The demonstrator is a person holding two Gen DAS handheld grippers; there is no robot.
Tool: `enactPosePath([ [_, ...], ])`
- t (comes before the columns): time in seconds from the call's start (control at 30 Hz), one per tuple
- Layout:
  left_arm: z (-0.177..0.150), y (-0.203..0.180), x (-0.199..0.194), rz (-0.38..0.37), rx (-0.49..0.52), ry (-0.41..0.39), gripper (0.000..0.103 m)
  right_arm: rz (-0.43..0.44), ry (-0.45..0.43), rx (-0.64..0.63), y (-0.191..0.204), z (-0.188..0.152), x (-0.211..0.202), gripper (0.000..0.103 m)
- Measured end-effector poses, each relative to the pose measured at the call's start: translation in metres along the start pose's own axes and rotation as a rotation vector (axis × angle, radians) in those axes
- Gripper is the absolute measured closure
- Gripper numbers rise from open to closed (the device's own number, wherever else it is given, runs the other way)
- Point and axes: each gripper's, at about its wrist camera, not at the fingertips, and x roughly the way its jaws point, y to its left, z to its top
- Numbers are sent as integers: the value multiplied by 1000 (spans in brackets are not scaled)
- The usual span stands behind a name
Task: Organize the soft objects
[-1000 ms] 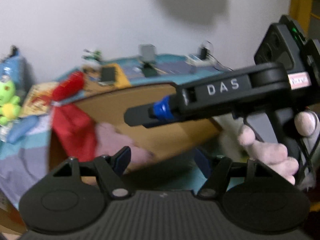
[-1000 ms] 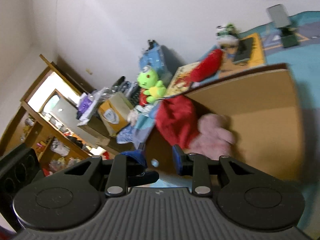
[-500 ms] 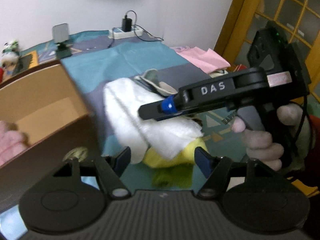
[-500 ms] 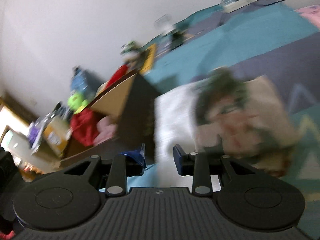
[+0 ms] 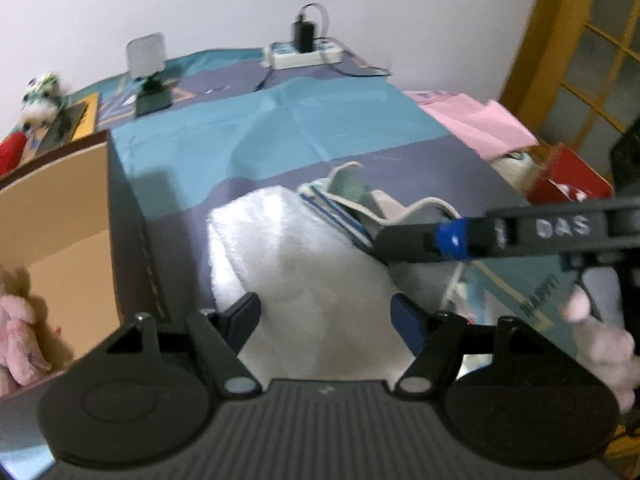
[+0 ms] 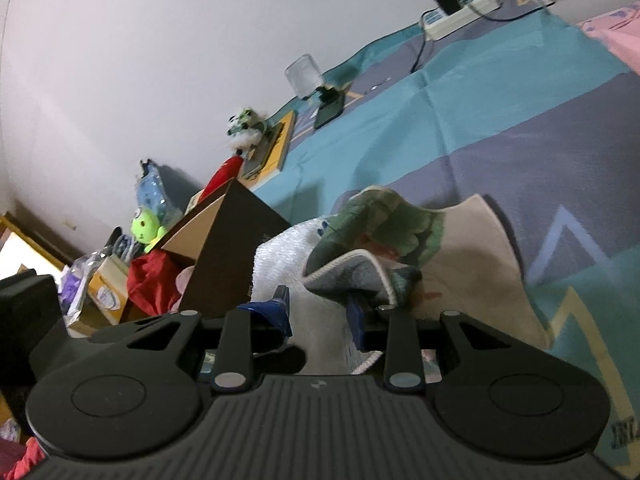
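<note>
The cardboard box [image 5: 60,216] holds a pink plush toy [image 5: 18,332] and a red cloth [image 6: 154,284]. Just beside it lies the white fluffy towel [image 5: 304,264]. The left gripper [image 5: 326,320] hovers with fingers spread; the right gripper [image 6: 318,314], fingers narrowly parted, pinches nothing.

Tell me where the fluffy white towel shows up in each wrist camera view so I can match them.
Left wrist: the fluffy white towel fills the centre, just ahead of the left gripper.
Right wrist: the towel sits lower centre-left, beside the cardboard box.
Shared landmark: the white power strip by the wall.
</note>
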Motion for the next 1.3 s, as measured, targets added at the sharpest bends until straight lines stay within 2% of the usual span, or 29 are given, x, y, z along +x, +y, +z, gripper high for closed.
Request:
enactPosePath([
  [0.13,7,1,19,40,-54,24,19,17,39,-9,-3,7,17,89],
  [0.2,11,-1,29,61,-72,33,21,22,56,-8,-5,9,27,89],
  [0.23,12,-1,32,84,-75,33,36,38,60,-7,-6,9,30,89],
  [0.27,13,-1,35,101,-69,32,46,60,66,-4,-7,10,32,92],
  [0.33,15,-2,35,106,-66,35,73,109,67,13,-8,11,32,94],
  [0.43,17,3,24,96,-80,0,96,180,83,8,-4,14,29,100],
  [0.47,19,4,19,99,-88,-14,99,203,73,12,-2,17,26,101],
  [0.63,32,5,-19,50,-100,-125,101,341,20,31,13,32,2,100],
  [0.7,37,2,-32,39,-85,-166,101,318,-13,16,20,37,-6,93],
  [0.77,41,0,-42,28,-82,-191,101,294,-33,17,22,38,-12,92],
  [0.9,46,3,-70,5,-91,-258,101,331,-20,94,16,40,-21,90],
  [1.0,55,5,-105,1,-70,-346,101,345,-15,84,26,47,-21,90],
  [1.13,63,9,-148,-28,-43,-431,101,433,-32,30,59,53,-28,89],
  [1.3,43,13,-200,-17,1,-503,101,573,-29,-73,104,53,-38,88],
])
